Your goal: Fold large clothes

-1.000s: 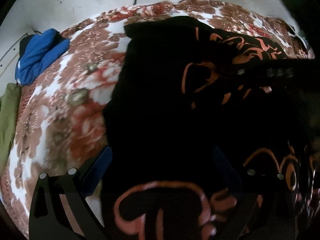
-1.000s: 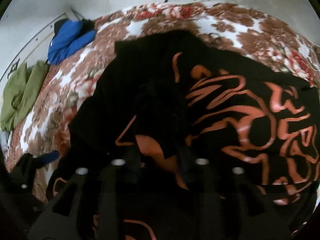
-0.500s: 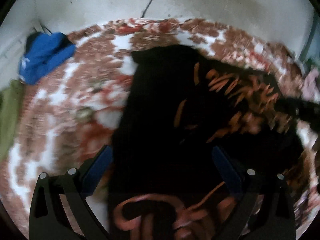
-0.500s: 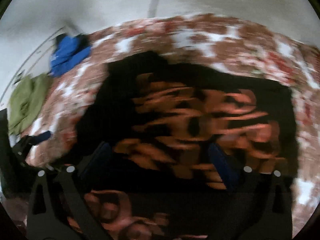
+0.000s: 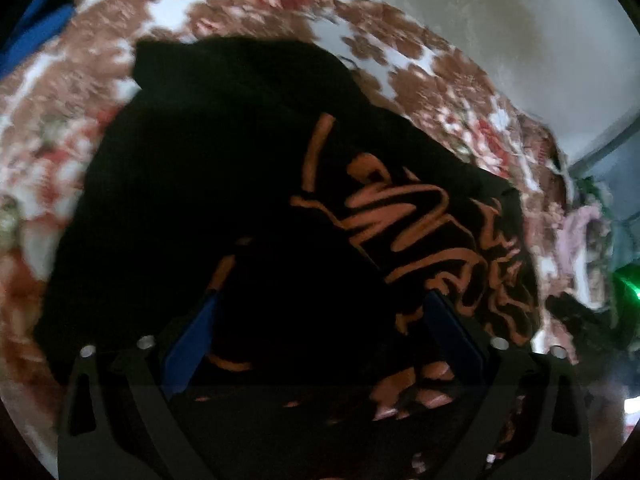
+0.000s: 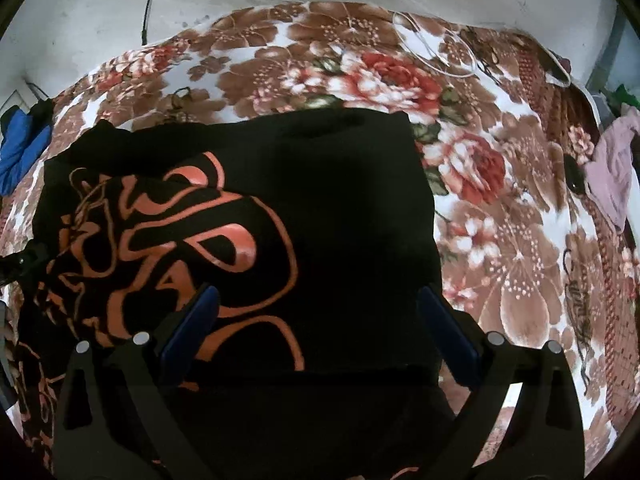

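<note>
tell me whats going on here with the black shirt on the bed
A person is folding a black garment with orange print on a floral bedspread, using handheld tongs in each hand. Both the left tongs and the right tongs are open above the cloth, gripping nothing. The garment lies partly folded, with a straight edge toward the wall. A blue garment and a pink one sit at the bed's edges.

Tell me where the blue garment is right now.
The blue garment lies at the far left edge of the right wrist view, on the corner of the floral blanket, beyond the black shirt.
</note>
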Demonstrator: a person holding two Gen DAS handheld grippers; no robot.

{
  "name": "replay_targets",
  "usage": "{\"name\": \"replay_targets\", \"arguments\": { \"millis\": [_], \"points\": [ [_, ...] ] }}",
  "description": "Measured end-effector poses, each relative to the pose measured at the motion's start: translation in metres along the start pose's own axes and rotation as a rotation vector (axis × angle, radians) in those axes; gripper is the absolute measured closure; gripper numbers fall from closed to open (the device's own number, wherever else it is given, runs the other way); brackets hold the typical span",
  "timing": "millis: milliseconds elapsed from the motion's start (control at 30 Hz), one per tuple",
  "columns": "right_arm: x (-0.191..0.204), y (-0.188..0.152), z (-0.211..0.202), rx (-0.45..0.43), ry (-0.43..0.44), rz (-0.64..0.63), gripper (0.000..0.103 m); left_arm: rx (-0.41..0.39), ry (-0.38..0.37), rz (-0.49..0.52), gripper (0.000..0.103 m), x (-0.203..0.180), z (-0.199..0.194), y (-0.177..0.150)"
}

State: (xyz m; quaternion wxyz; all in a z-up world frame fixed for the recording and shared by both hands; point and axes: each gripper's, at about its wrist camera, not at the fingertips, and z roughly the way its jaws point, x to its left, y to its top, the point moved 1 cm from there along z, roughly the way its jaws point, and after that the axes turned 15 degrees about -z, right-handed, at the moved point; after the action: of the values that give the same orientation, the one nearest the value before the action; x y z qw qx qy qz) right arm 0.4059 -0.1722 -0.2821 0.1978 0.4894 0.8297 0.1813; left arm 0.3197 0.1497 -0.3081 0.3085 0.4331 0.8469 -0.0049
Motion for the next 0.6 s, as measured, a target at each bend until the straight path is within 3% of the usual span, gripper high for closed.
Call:
{"name": "replay_targets", "arguments": {
  "millis": [67, 100, 133, 200, 367, 600],
  "points": [
    [-0.002, -0.002, 0.005, 0.008, -0.014, -0.008, 0.005, 0.010, -0.007, 0.034, 0.032, -0.006, 0.006, -0.004],
    [-0.002, -0.002, 0.009, 0.013, -0.021, -0.013, 0.005, 0.011, -0.005, 0.048, 0.045, -0.007, 0.007, -0.005],
    [-0.003, -0.004, 0.012, 0.017, -0.023, -0.020, 0.005, 0.007, 0.002, 0.072, 0.064, -0.008, 0.007, -0.006],
    [-0.004, -0.004, 0.017, 0.022, -0.027, -0.030, 0.005, -0.001, 0.002, 0.099, 0.080, -0.008, 0.003, -0.007],
    [-0.008, -0.002, 0.017, 0.018, -0.047, -0.039, 0.005, -0.008, 0.000, 0.133, 0.085, -0.006, -0.014, 0.001],
    [-0.017, 0.014, 0.002, -0.013, -0.062, -0.010, 0.005, -0.129, -0.026, 0.164, 0.086, -0.018, -0.078, 0.032]
  ]
}}
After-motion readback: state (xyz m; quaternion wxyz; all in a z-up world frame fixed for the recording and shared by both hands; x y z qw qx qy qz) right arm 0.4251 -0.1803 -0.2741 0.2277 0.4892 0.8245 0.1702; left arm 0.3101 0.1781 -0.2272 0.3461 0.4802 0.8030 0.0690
